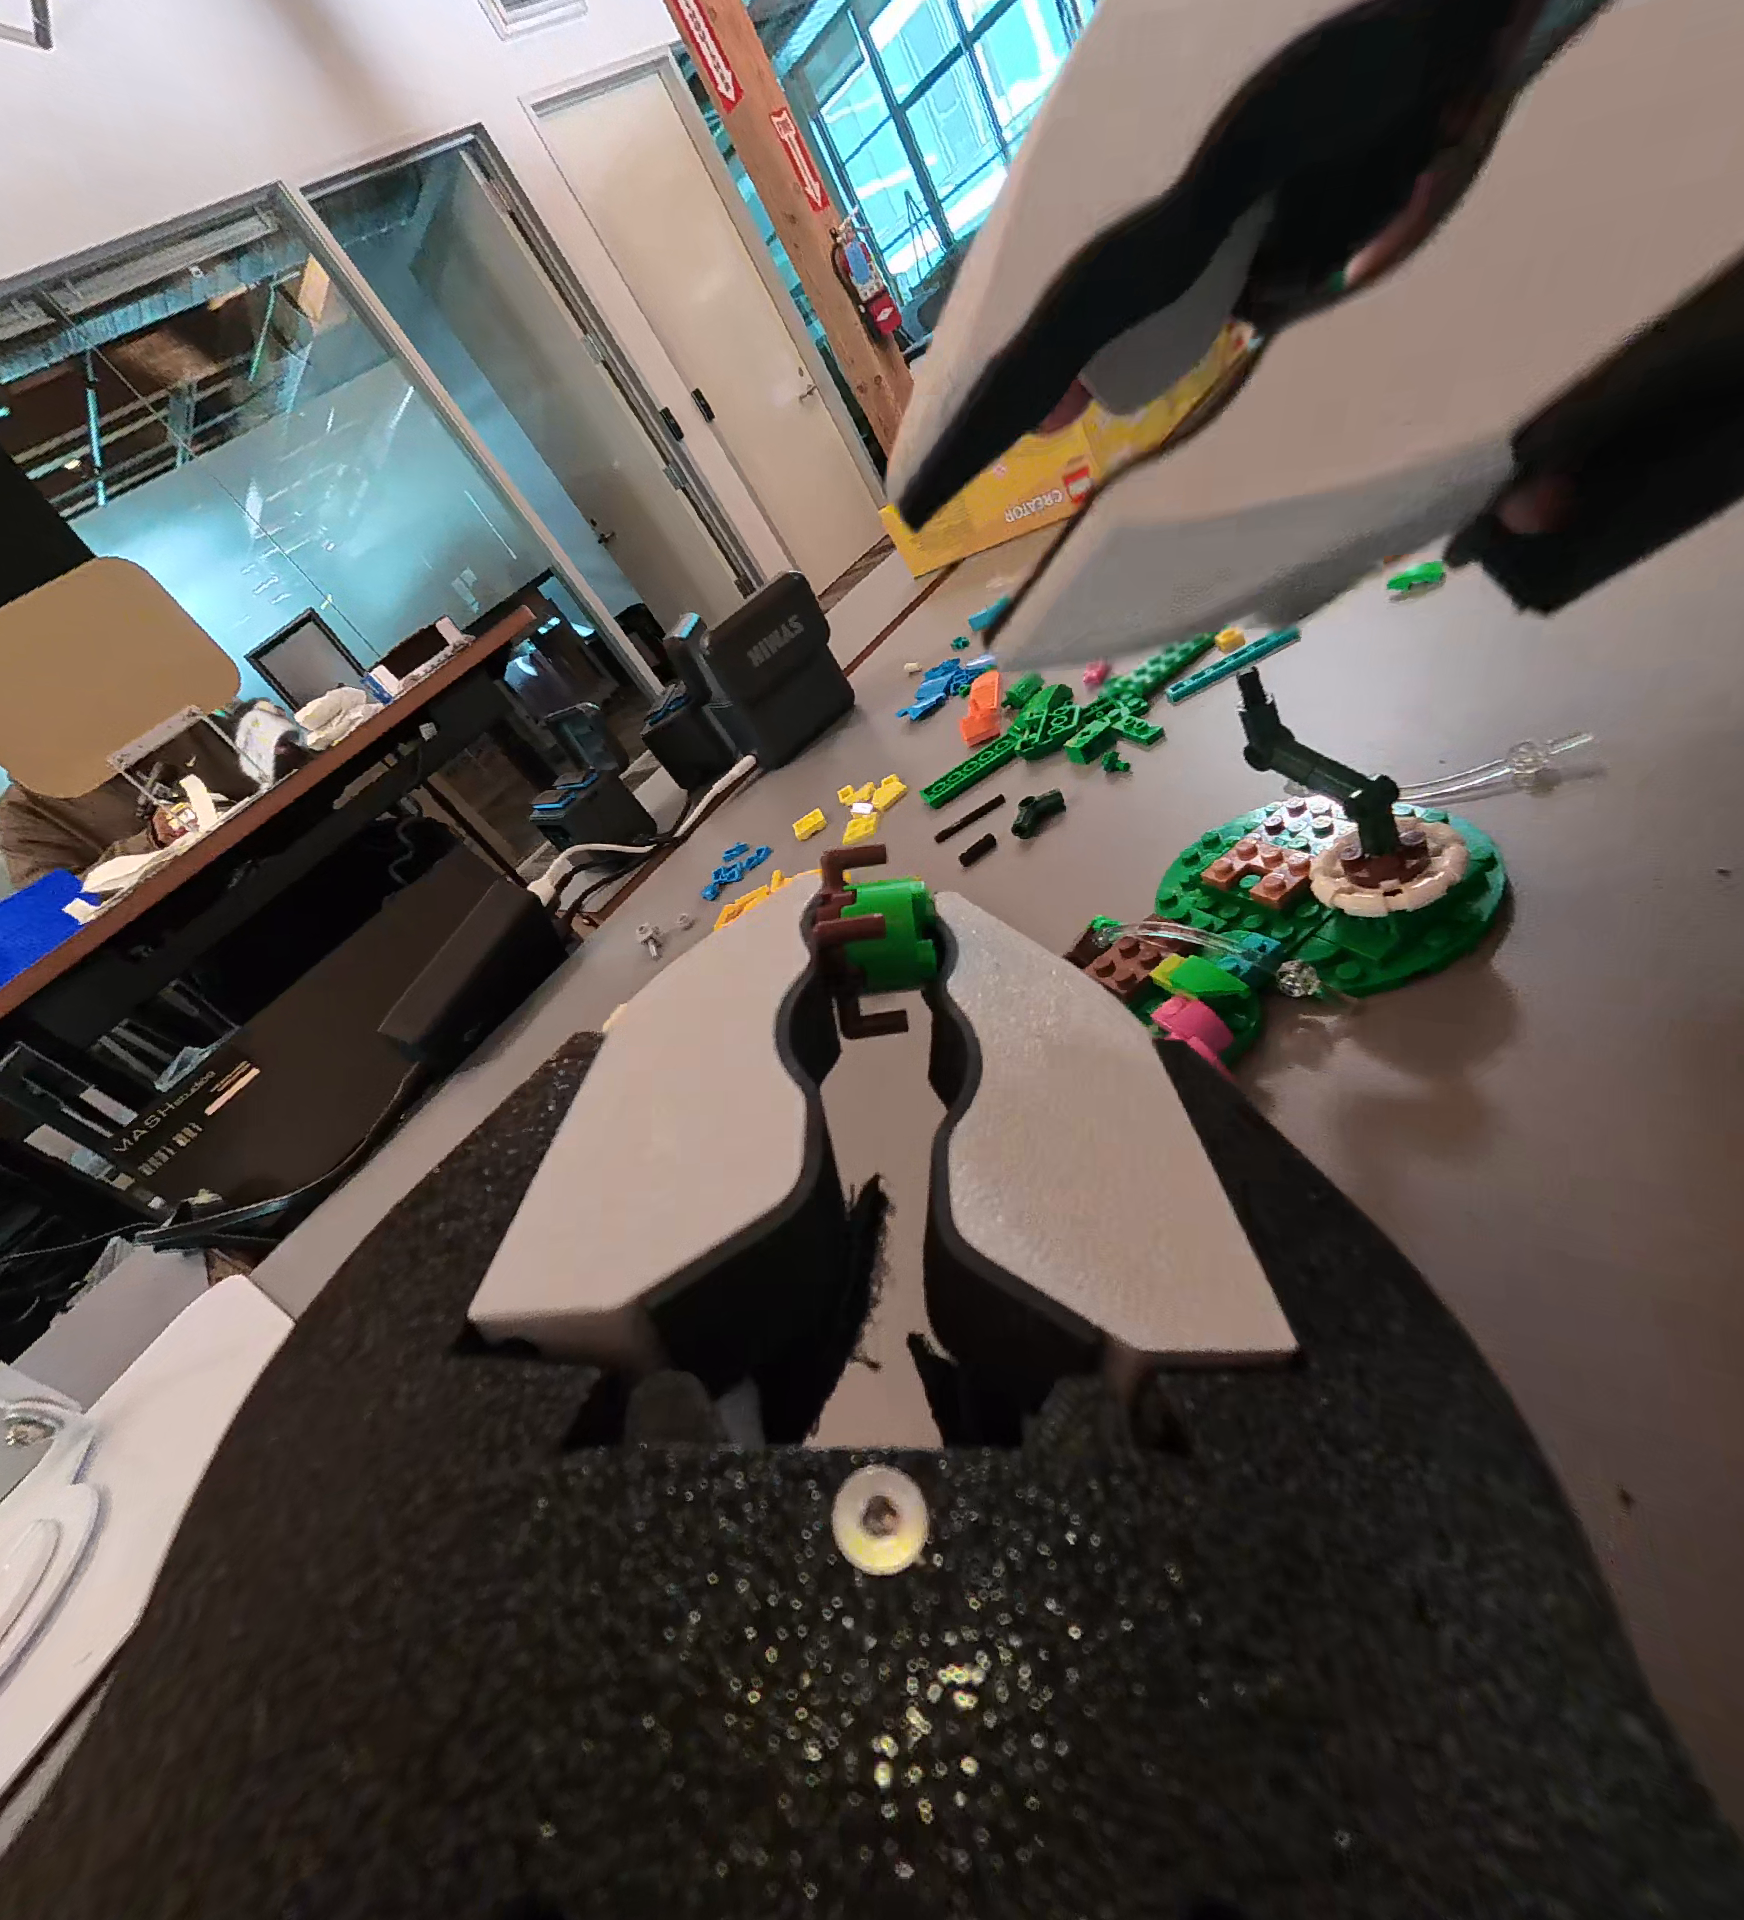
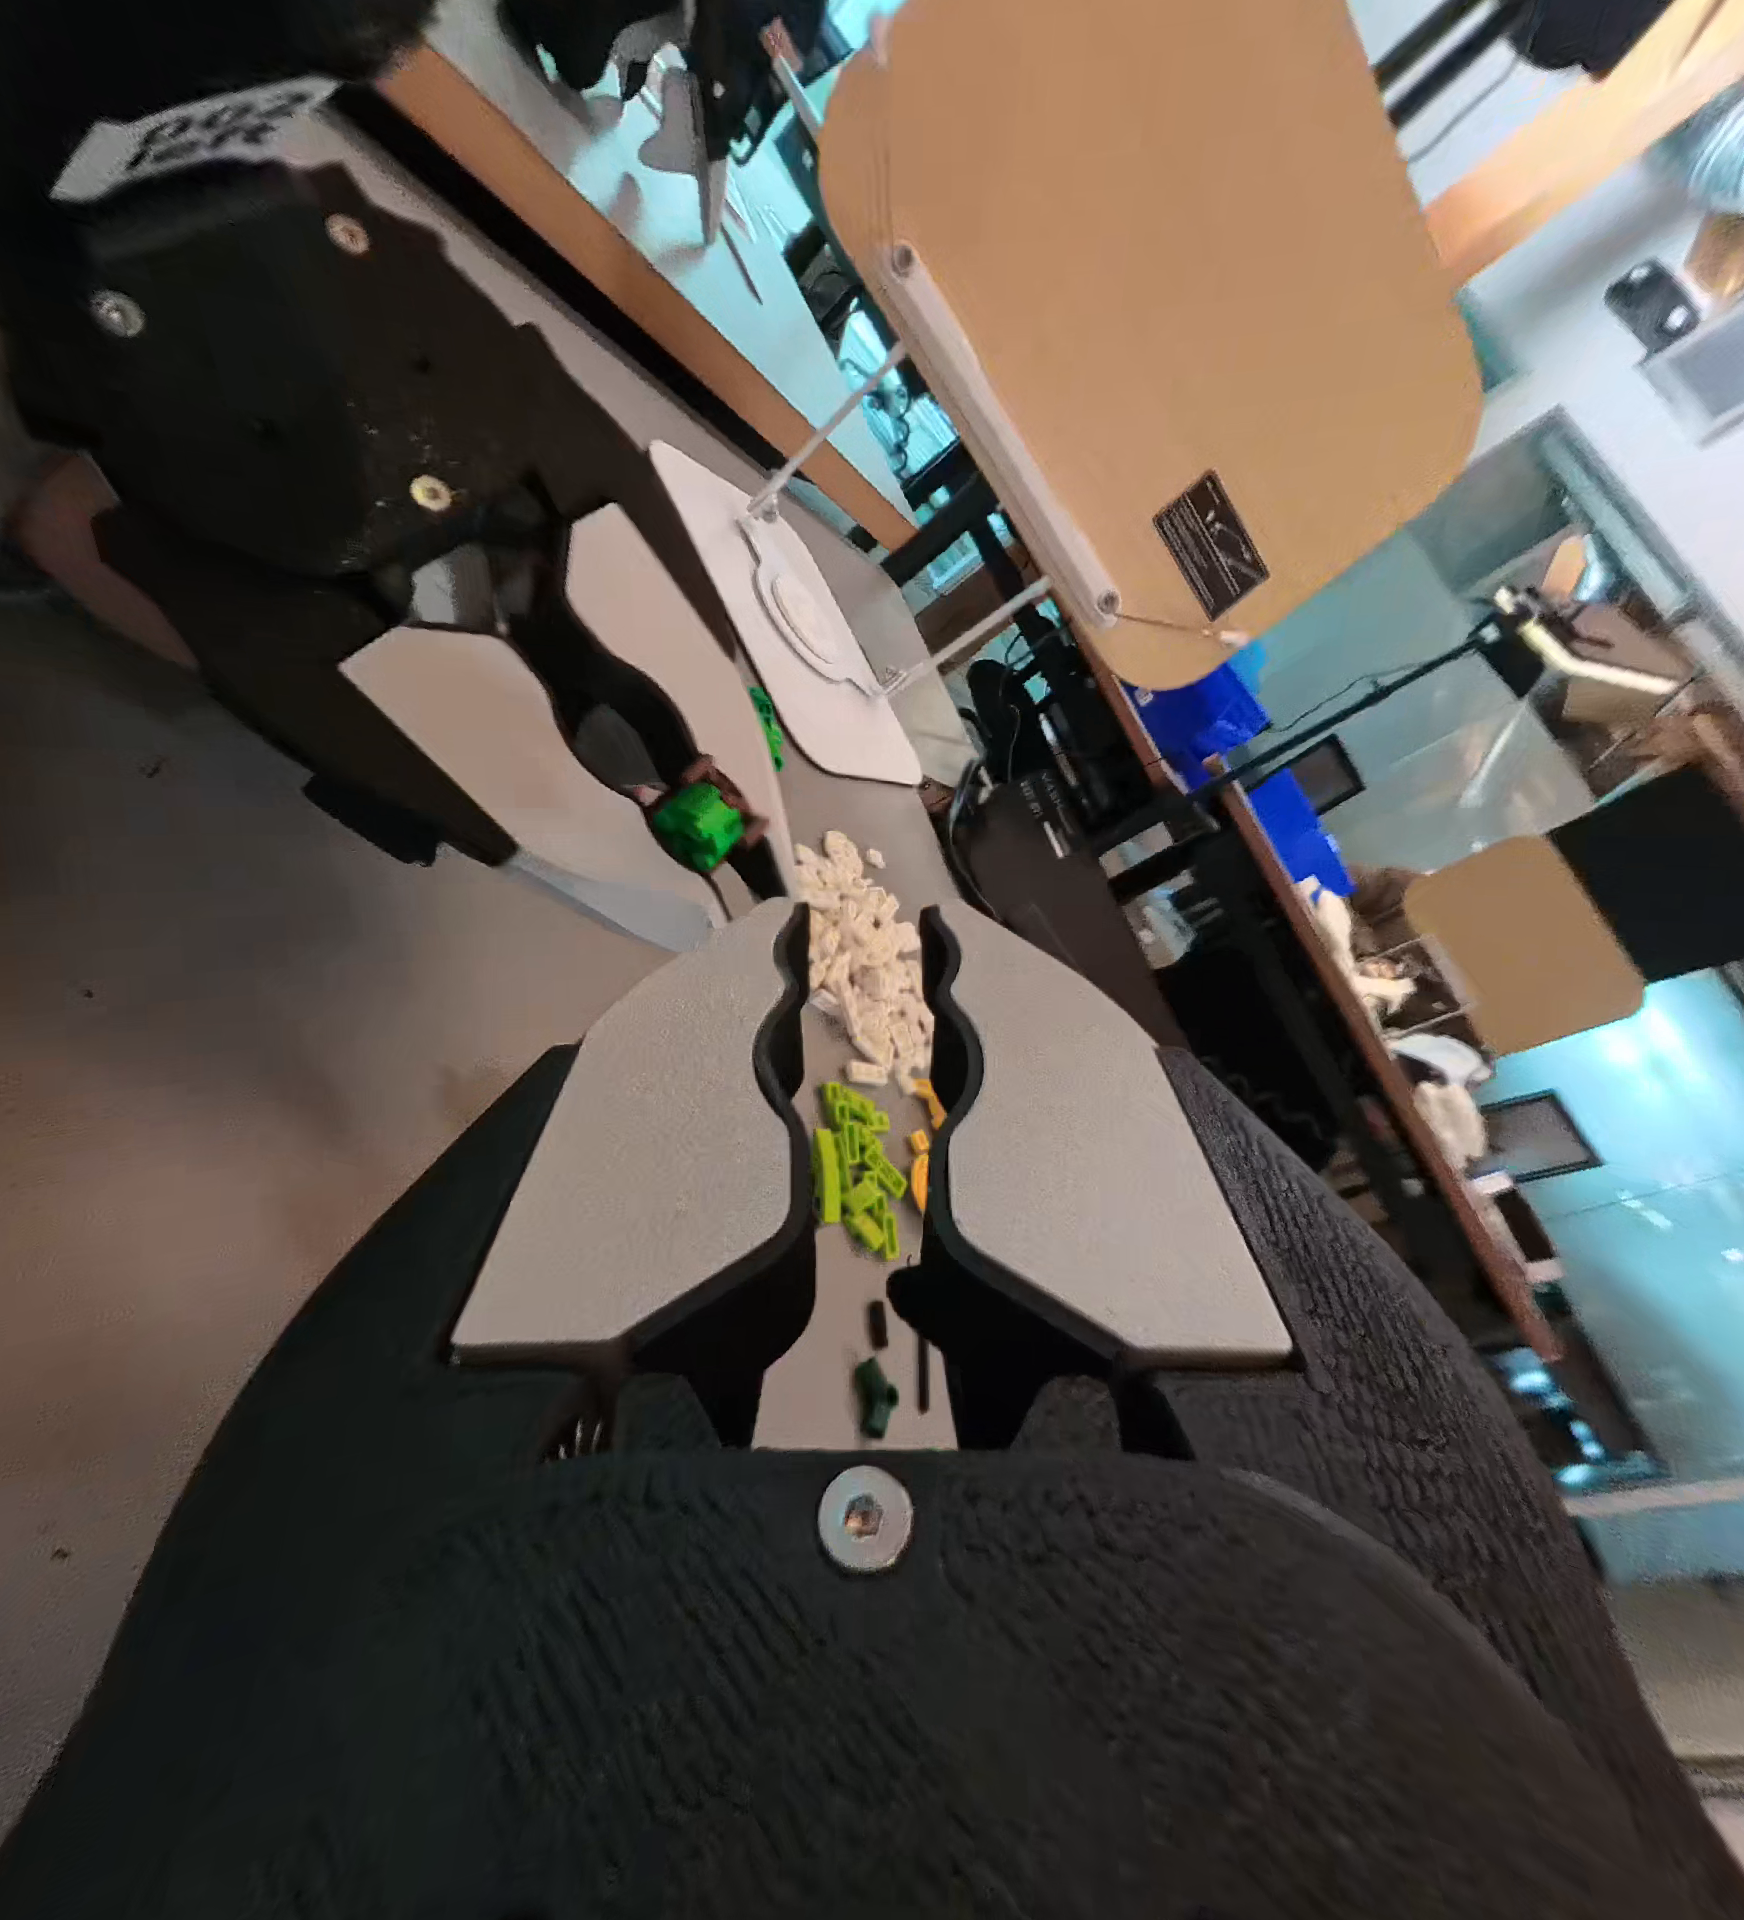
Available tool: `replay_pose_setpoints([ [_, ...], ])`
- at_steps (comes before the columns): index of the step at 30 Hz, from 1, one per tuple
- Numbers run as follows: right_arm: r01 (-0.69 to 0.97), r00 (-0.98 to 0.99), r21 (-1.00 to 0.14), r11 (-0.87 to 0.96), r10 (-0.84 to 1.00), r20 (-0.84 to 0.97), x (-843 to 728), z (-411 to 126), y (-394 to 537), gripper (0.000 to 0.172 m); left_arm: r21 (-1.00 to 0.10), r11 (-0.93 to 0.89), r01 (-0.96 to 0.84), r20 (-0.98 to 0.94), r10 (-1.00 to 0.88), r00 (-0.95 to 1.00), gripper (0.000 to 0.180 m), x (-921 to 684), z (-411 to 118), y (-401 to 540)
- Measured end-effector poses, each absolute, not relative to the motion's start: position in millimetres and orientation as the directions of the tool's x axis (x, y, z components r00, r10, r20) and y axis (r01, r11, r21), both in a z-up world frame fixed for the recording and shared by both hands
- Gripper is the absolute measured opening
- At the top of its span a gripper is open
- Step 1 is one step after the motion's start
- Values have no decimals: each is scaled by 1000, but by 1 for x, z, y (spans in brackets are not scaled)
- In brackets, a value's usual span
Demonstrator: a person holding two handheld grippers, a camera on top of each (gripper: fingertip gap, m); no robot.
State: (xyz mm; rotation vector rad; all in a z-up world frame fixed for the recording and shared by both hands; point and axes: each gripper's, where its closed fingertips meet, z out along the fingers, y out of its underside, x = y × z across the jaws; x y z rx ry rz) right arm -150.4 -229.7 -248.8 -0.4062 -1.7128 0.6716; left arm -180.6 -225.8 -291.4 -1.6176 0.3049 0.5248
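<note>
here the left gripper (image 1: 873, 935) pinches a small green and brown brick piece (image 1: 883, 928) above the table's (image 1: 1470, 1195) left edge — the right gripper (image 2: 863, 940) hangs open over white bricks (image 2: 868, 966).

Left claw (image 1: 873, 940) grips a green-and-brown brick piece (image 1: 883, 930) above the table (image 1: 1470, 1195).

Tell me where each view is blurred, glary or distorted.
Left wrist view: the right tongs overhead are motion-blurred; the green piece in the left tongs is sharp; straight door frames bow from the wide lens. Right wrist view: far windows blow out teal; the white bricks stay fairly crisp.
</note>
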Motion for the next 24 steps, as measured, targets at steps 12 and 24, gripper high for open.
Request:
replay_pose_setpoints([
  [12,-294,-108,-366,883,350,931,-138,-248,-265,19,-985,115,-127,-147,-186,972,13,-148,-265,-237],
  [24,-308,-77,-209,928,194,978,-130,-255,-257,40,-941,-117,319,321,-616,719,13,-117,-262,-252],
])
